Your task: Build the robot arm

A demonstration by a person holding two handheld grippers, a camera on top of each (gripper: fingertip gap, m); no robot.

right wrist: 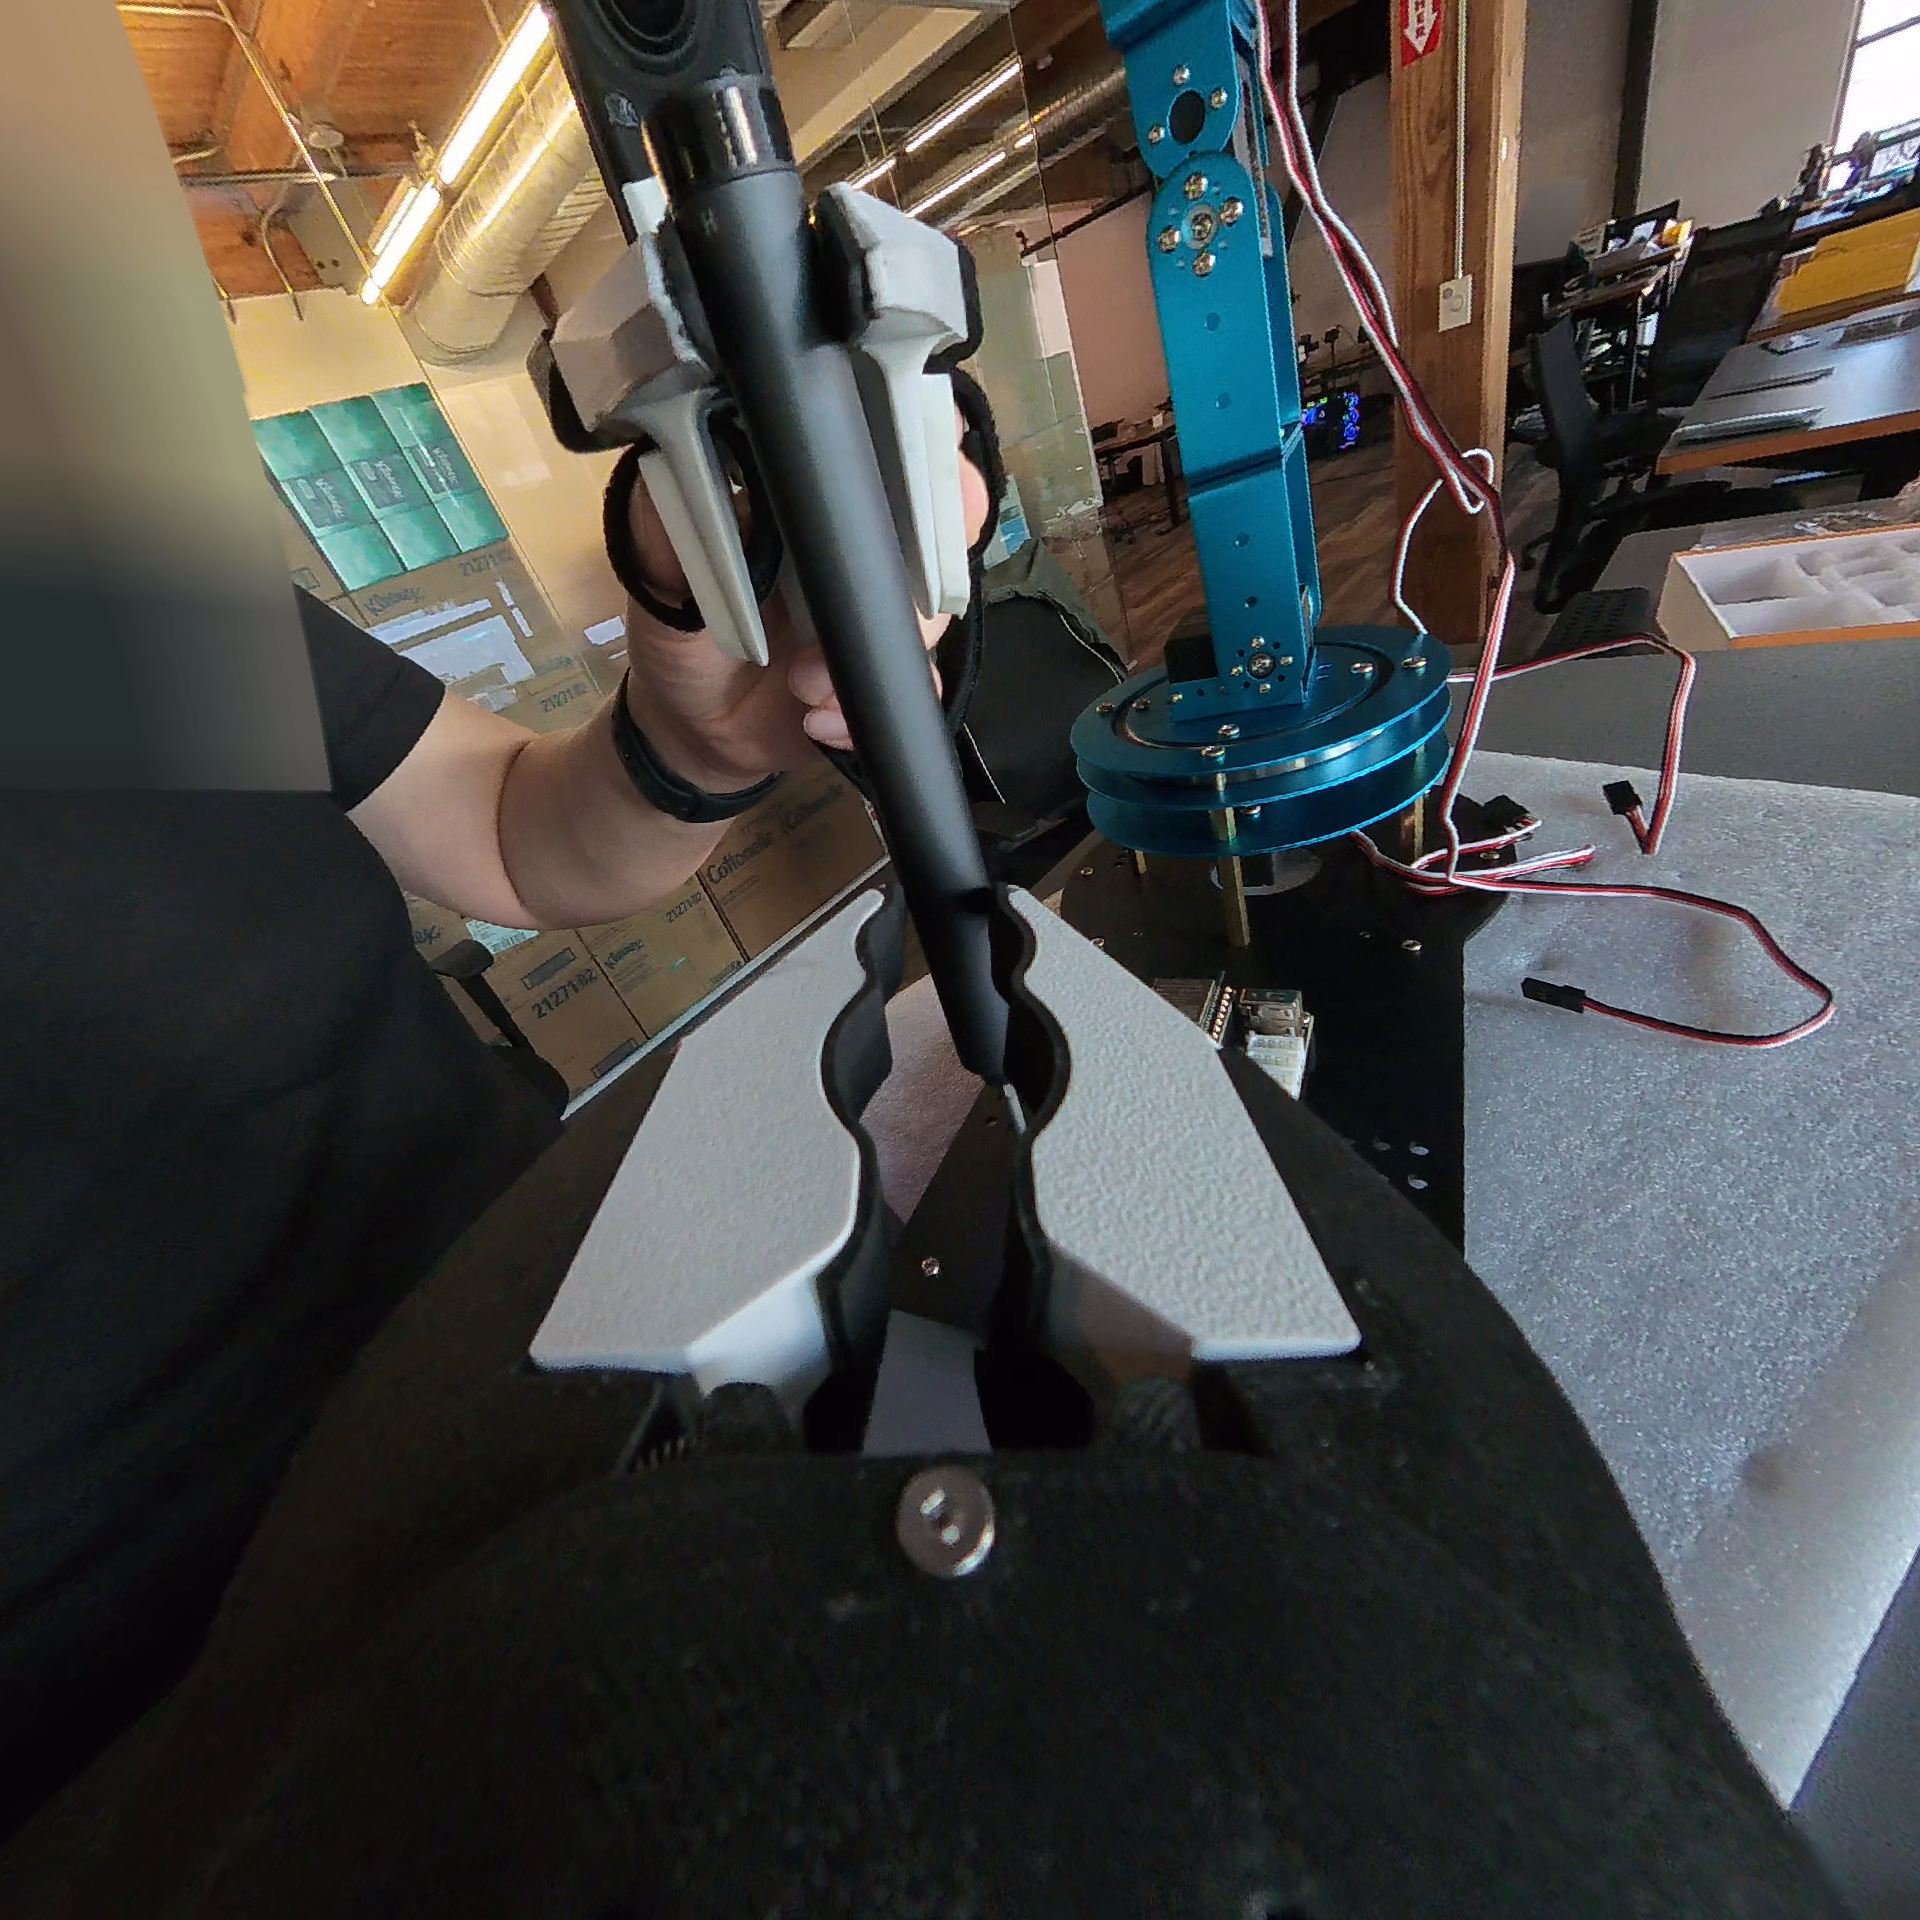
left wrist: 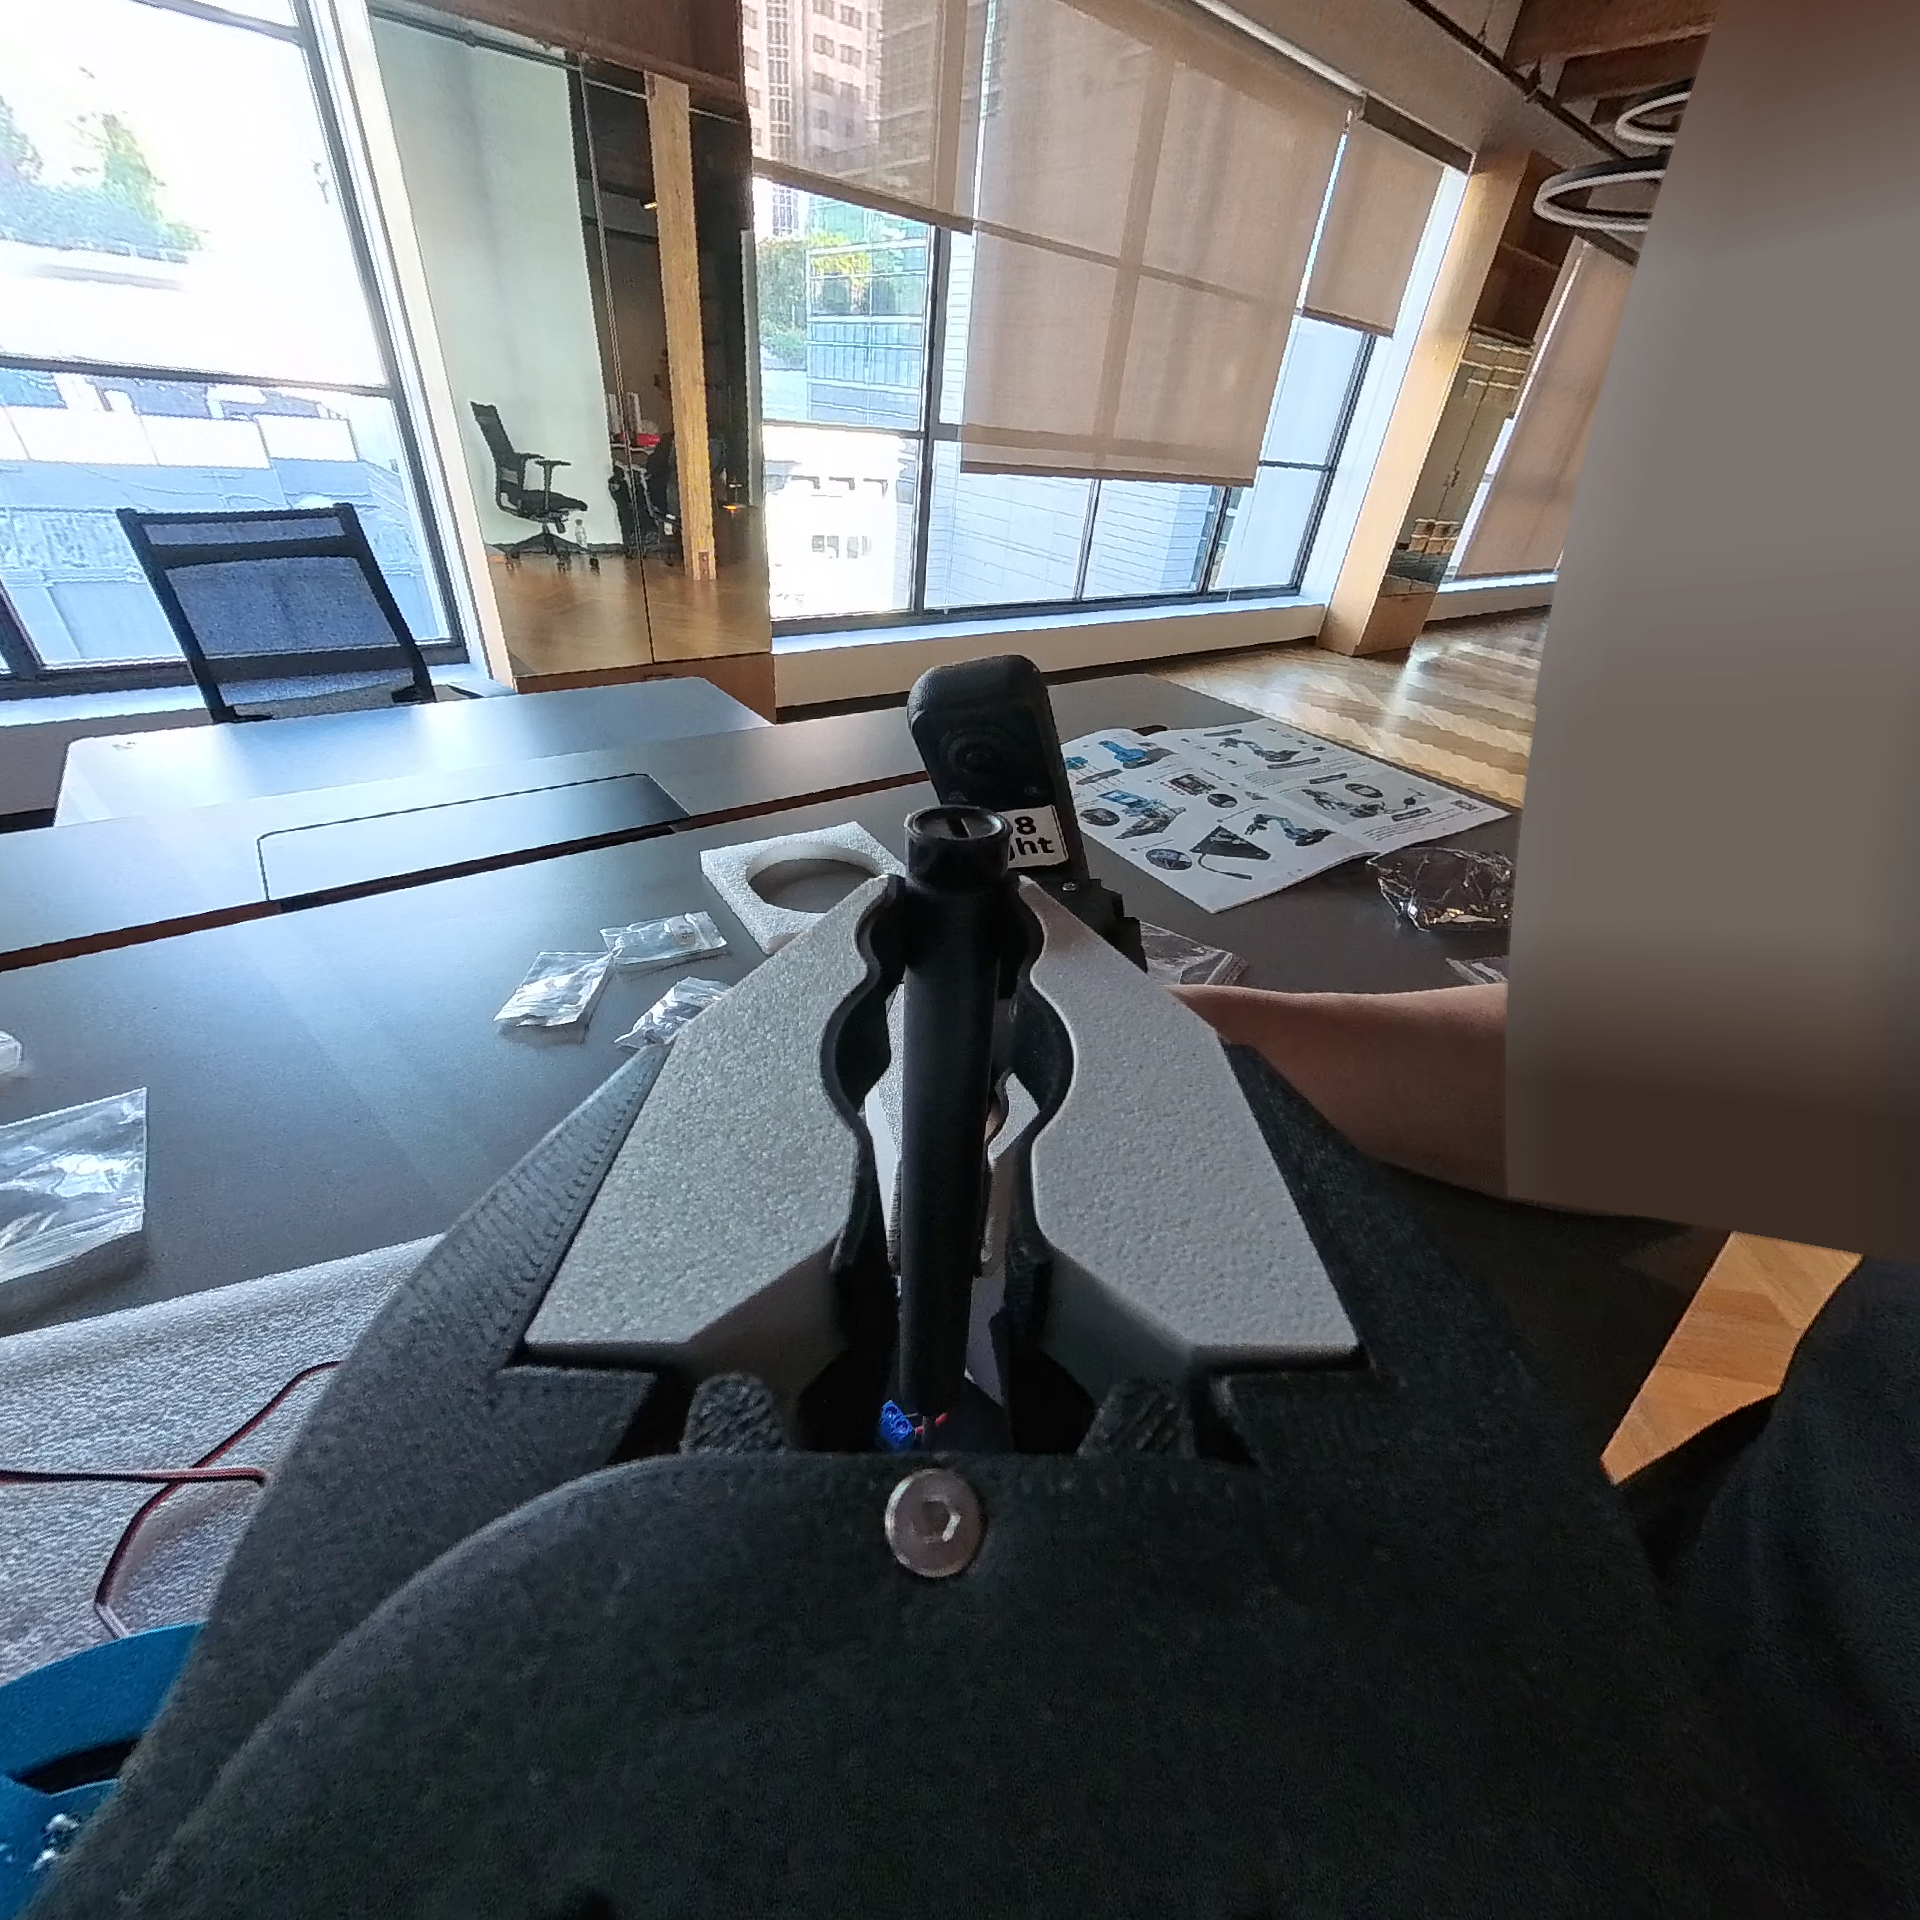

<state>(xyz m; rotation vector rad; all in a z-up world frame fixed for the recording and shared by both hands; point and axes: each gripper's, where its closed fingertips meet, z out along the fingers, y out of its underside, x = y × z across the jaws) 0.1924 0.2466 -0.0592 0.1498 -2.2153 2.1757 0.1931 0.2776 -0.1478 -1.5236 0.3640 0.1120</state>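
My left gripper [left wrist: 956, 904] is shut on a long black tool handle [left wrist: 940, 1122] that runs along its fingers, its round cap [left wrist: 953, 831] past the tips. In the right wrist view the same handle [right wrist: 831, 447] slants down from the left gripper's white fingers [right wrist: 914, 436], which a person's hand [right wrist: 717, 696] holds. Its narrow lower end [right wrist: 971, 987] sits between the tips of my right gripper [right wrist: 951, 935], which close against it. The right gripper's camera body [left wrist: 987, 748] shows behind the cap in the left wrist view.
A blue metal robot arm [right wrist: 1236, 343] on a round blue base [right wrist: 1262, 748] stands on a black plate [right wrist: 1351, 1039], with red-white-black wires [right wrist: 1662, 914] on grey foam [right wrist: 1662, 1247]. On the dark table [left wrist: 364, 987] lie small plastic bags [left wrist: 613, 966], a foam piece [left wrist: 800, 873] and an open manual [left wrist: 1268, 800]. About 9 cm separates my left fingertips from my right.
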